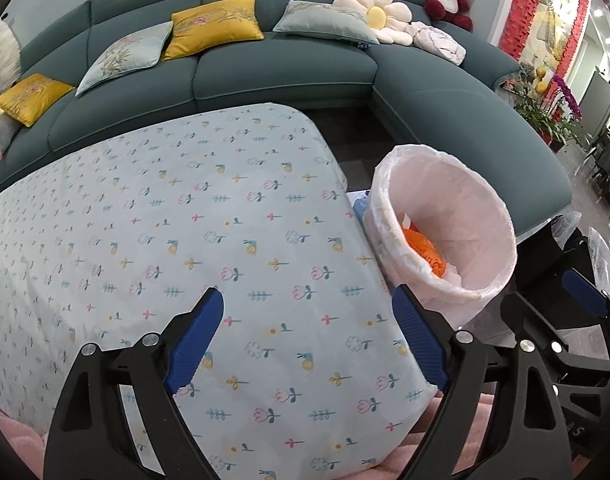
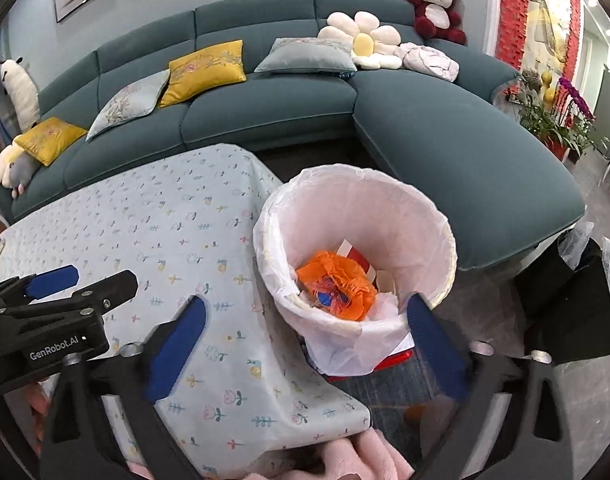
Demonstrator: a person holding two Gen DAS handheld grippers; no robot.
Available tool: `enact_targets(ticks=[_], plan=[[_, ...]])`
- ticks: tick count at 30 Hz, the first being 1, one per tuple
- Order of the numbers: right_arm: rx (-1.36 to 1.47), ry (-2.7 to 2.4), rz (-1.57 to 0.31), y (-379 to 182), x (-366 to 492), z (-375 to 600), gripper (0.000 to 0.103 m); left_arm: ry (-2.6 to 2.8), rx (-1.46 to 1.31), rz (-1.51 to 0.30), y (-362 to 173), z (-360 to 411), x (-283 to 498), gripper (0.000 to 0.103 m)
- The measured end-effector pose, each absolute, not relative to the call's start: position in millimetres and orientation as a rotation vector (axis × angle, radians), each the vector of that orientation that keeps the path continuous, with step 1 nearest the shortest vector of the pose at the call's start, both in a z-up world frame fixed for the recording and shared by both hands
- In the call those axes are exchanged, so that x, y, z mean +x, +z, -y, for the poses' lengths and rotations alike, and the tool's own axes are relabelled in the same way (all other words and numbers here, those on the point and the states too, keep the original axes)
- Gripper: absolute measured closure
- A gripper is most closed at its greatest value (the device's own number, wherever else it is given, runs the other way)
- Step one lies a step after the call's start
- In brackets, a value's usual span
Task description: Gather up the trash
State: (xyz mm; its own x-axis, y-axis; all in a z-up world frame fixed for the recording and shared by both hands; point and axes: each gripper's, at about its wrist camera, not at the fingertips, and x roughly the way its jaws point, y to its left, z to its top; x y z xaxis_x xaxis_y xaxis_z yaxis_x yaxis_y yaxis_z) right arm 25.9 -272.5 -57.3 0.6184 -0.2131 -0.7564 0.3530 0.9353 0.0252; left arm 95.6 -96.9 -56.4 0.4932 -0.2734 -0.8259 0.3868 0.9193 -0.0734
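1. The left gripper (image 1: 307, 334) hangs over the flowered tablecloth (image 1: 185, 220); its jaws stand wide apart and hold nothing; the cloth beneath it shows no litter in either view.
2. The right gripper (image 2: 305, 336) hovers just short of the near rim of the trash bin (image 2: 445, 240); its jaws are also spread wide and empty.
3. The bin, lined with a white bag, stands on the floor just beside the table's corner; inside lie an orange crumpled wrapper (image 2: 337, 284), some white paper and a red-and-white packet.
4. Judgement: the trash on view sits in the bin already, so the collecting step looks done or nearly so.
5. Next move, as I judge it: look over the table and floor for any leftover scrap; if none, draw both grippers clear of the bin without snagging the bag's loose edge.
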Motion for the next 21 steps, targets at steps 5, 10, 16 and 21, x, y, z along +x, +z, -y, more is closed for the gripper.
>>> enact_targets(ticks=[5, 10, 16, 21], plan=[[0.169, -0.329, -0.857, -62.0, 24.0, 268.3, 0.007, -0.382, 0.128, -0.979, -60.8, 92.1, 92.7, 0.021], [0.169, -0.331, -0.850, -61.2, 22.5, 267.6, 0.007, -0.370, 0.134, -0.973, -62.7, 91.3, 90.3, 0.020], [0.173, -0.334, -0.853, -64.5, 21.9, 269.8, 0.007, -0.356, 0.145, -0.957, -61.3, 91.5, 87.4, 0.017], [0.215, -0.334, -0.855, -68.4, 19.5, 275.0, 0.007, -0.345, 0.155, -0.953, -62.6, 92.4, 85.4, 0.017]])
